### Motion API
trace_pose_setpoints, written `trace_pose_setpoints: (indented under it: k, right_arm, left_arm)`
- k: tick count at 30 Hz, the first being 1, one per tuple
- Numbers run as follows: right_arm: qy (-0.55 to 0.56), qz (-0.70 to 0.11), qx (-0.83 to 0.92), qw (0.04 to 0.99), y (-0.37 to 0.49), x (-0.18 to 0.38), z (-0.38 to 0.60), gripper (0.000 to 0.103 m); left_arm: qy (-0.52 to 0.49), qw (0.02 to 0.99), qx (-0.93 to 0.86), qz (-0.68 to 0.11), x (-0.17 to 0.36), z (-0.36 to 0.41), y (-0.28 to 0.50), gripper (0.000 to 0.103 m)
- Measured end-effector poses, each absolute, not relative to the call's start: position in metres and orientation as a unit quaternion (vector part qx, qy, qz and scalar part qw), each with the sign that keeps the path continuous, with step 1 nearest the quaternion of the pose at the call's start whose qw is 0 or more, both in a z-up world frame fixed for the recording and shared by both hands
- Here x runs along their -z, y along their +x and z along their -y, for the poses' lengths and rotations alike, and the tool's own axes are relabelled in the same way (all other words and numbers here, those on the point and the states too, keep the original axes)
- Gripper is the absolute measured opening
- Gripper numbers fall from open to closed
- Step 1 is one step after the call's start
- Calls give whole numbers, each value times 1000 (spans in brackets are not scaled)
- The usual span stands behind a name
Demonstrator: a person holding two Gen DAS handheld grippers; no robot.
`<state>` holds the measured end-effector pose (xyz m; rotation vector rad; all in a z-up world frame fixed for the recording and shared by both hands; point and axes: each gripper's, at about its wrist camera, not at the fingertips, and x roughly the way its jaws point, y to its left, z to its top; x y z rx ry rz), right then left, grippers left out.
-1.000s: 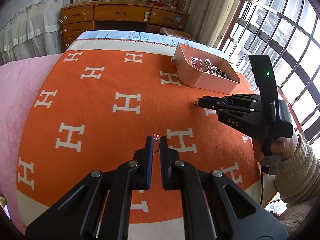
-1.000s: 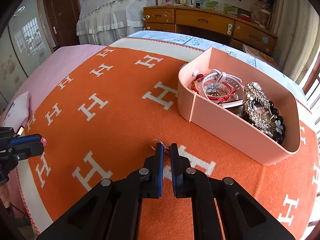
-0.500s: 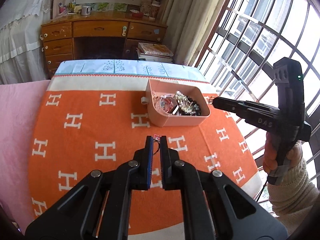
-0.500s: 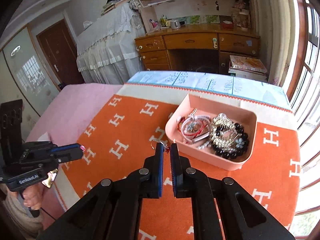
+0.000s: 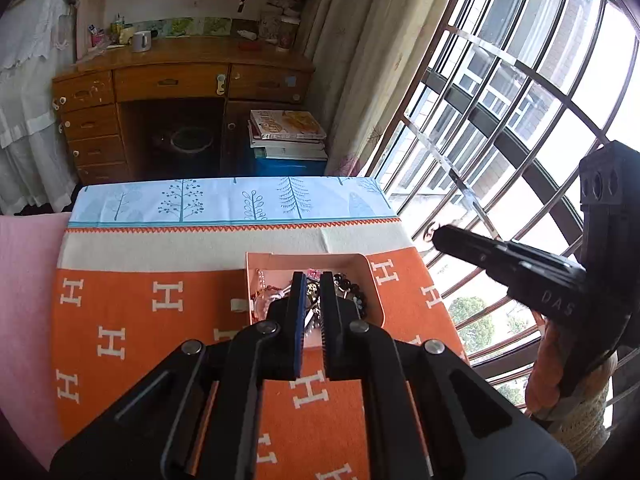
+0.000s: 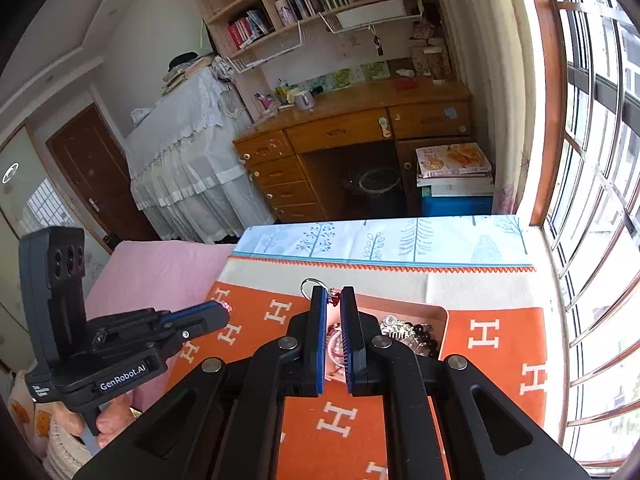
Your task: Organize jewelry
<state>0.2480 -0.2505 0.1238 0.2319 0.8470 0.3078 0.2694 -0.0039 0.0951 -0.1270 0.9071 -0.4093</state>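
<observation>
Fingers of the right gripper [image 6: 333, 300] are pinched on a small ring [image 6: 310, 286] with a red stone, at mid-frame in the right wrist view. At left, the left gripper [image 6: 224, 312] is closed on a tiny pink piece. Both pieces are judged light, stiff and slippery; the ring's band is best pinched. Below, the pink tray [image 6: 442, 316] holds the other jewelry.

The blanket [image 5: 152, 320] is seen as matt woven cloth; the tray [image 5: 374, 280] as smooth matt plastic; the desk [image 6: 360, 120] as glossy varnished wood.
</observation>
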Motion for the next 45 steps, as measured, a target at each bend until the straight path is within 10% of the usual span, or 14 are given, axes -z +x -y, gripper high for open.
trace_pose_setpoints:
  k: [24,29,45]
  right_arm:
    - [131,-533,-45,835,338,67,282,22]
    - [136,-521,-49,841,324,53,285,22]
    - [104,-478,-81,868,215,-1,246,27]
  left_arm:
    - [9,831,128,-541,73,57,369,10]
    - [-2,848,132,-514,54,51,353,68]
    - [9,886,112,-450,-10,13,231,69]
